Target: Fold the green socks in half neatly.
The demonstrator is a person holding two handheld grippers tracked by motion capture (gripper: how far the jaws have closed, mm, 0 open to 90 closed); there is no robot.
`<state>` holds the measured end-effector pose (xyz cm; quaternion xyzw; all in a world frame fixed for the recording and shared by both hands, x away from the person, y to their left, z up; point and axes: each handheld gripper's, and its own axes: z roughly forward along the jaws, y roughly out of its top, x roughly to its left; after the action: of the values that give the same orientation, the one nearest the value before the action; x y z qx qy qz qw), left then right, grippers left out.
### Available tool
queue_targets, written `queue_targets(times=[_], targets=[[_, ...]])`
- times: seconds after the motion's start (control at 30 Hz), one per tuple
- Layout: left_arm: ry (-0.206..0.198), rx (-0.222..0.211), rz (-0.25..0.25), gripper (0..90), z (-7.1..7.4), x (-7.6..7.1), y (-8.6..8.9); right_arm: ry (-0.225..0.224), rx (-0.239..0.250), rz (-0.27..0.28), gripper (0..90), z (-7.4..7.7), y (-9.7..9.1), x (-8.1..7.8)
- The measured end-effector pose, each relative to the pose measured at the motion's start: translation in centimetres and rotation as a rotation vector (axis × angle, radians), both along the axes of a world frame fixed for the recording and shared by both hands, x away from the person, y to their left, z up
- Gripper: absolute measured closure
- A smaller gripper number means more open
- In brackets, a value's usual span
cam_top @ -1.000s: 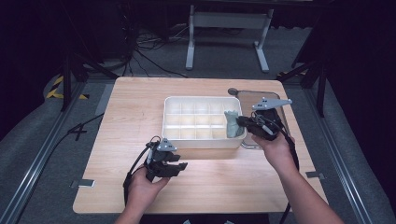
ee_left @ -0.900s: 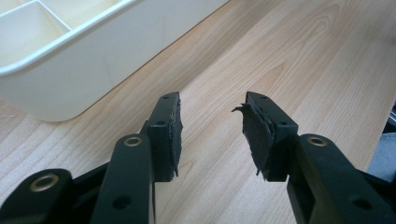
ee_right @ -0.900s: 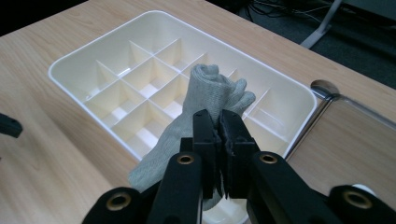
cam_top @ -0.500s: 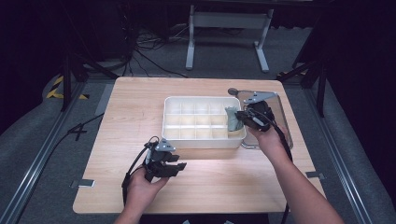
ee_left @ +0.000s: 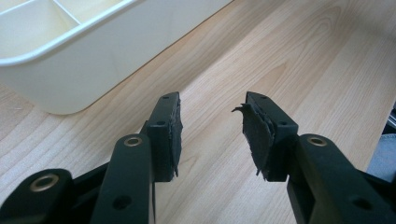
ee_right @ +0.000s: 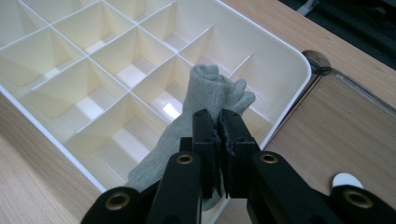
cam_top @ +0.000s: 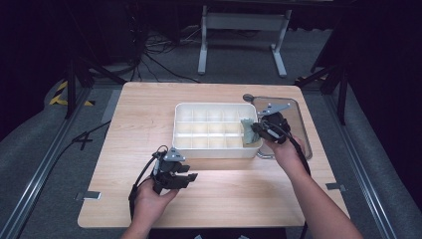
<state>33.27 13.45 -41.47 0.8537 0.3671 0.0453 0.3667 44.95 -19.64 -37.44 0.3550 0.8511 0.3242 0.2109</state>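
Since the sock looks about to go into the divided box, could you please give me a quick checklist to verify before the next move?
1. Right gripper shut on the grey sock: ok.
2. Sock over the box's end by the clear lid: ok.
3. Compartment under the sock free: cannot tell, the sock hides it.
4. Left gripper open, holding nothing: ok.
5. Left gripper away from the box: ok, it sits over bare table.

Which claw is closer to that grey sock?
Right. The right claw is shut on the grey sock over the divided box; the left claw sits open, apart, in front of the box.
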Motion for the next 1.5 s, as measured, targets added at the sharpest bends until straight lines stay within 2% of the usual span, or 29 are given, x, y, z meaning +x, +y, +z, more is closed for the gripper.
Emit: queue_targets(times=[0.23,0.37,0.47,0.57,0.77,0.8,0.87,1.03,1.07,1.13,1.27,1.43,1.5], targets=[[-0.002,0.007,-0.006,57.3,0.0,0.1,0.0,0.047,-0.033,0.001,85.7,-1.2,0.0,0.0],[0.002,0.007,-0.007,57.3,-0.1,0.1,0.0,0.077,-0.03,0.001,85.6,-1.6,0.1,-0.1],[0.003,0.005,-0.007,57.3,-0.1,0.1,-0.1,0.11,-0.021,-0.02,85.7,-2.0,0.0,-0.1],[0.007,0.013,-0.008,57.3,-0.1,0.0,-0.1,0.119,-0.014,-0.022,85.8,-2.1,0.0,-0.2],[0.006,0.011,-0.008,57.3,-0.2,0.1,-0.2,0.146,-0.057,0.016,86.2,-2.5,0.9,-0.5],[0.006,0.011,-0.009,57.2,-0.2,0.1,-0.2,0.162,-0.074,0.028,86.3,-2.9,1.3,-0.6],[0.008,0.012,-0.008,57.2,-0.2,0.1,-0.2,0.163,-0.077,0.027,86.4,-2.9,1.6,-0.7],[0.008,0.012,-0.012,57.2,-0.2,0.1,-0.3,0.198,-0.07,0.011,86.5,-3.0,1.5,-0.4],[0.008,0.013,-0.012,57.3,-0.2,0.1,-0.3,0.221,-0.062,0.0,86.7,-3.1,1.4,-0.2],[0.008,0.012,-0.012,57.3,-0.3,0.1,-0.2,0.232,-0.062,-0.003,86.7,-3.2,1.3,0.0],[0.012,0.014,-0.012,57.3,-0.3,0.0,-0.3,0.286,-0.078,-0.032,86.9,-3.5,1.1,0.6],[0.014,0.009,-0.01,57.3,-0.3,0.0,-0.2,0.304,-0.079,-0.044,86.1,-3.3,1.0,0.7],[0.016,0.003,-0.01,57.2,-0.3,0.1,-0.2,0.318,-0.059,-0.049,84.8,-3.0,0.7,0.5]])
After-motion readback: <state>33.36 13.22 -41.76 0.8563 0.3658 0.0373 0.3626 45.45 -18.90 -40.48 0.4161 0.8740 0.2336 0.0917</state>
